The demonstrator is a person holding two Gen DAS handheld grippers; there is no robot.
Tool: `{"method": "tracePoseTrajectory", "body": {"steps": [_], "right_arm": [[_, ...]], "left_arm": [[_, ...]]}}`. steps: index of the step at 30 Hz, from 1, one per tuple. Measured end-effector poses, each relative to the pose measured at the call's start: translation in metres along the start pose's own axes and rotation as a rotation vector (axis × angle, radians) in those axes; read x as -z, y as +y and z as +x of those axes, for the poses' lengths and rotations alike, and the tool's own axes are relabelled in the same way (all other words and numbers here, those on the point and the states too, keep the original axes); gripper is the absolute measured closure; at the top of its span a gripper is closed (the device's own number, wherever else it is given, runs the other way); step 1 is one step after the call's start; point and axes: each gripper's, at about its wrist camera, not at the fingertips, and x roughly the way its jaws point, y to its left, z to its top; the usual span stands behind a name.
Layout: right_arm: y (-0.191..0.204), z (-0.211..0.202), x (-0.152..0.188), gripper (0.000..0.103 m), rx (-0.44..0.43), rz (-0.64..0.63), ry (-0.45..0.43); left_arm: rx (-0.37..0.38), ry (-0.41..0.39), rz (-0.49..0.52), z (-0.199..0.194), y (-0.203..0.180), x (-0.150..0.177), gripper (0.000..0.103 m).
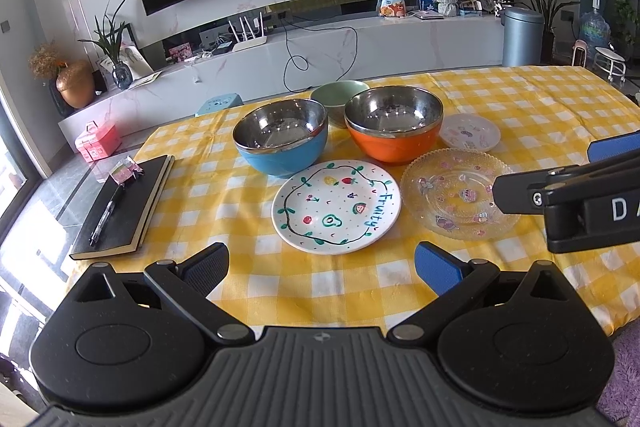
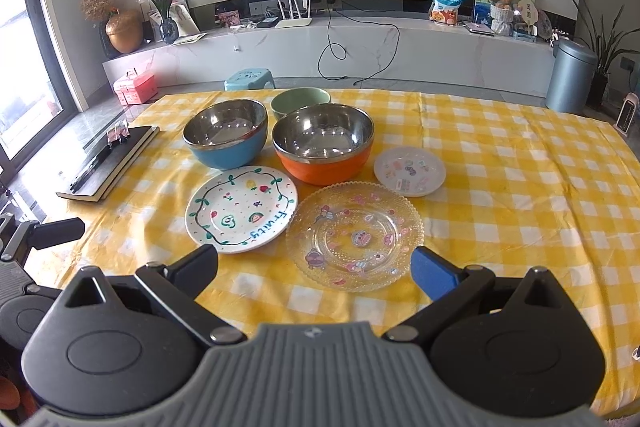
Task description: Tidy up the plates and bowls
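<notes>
On the yellow checked tablecloth (image 1: 520, 107) stand a blue bowl (image 1: 280, 155), an orange bowl (image 1: 394, 147) and, behind them, a green bowl (image 1: 334, 99). In front lie a white "Fruity" plate (image 1: 336, 207), a clear glass plate (image 1: 456, 195) and a small white plate (image 1: 470, 133). My left gripper (image 1: 320, 259) is open just short of the Fruity plate, holding nothing. My right gripper (image 2: 314, 259) is open, its fingers either side of the near rim of the glass plate (image 2: 356, 235), without touching it. The right gripper (image 1: 544, 169) also shows from the side over the glass plate's right edge.
A black notebook (image 1: 124, 203) with a pen and a small wrapped item lies at the table's left edge. Beyond the table are a TV console, a teal stool (image 2: 250, 79) and a grey bin (image 2: 570, 75). Bare cloth stretches to the right (image 2: 540, 187).
</notes>
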Motion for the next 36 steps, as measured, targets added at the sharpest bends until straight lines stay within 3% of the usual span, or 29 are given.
{"method": "tracePoseTrajectory", "body": {"steps": [36], "right_arm": [[-0.0014, -0.0003, 0.0036, 0.003, 0.01, -0.001, 0.003]], "left_arm": [[0.01, 0.005, 0.002, 0.0017, -0.0033, 0.0013, 0.0]]}}
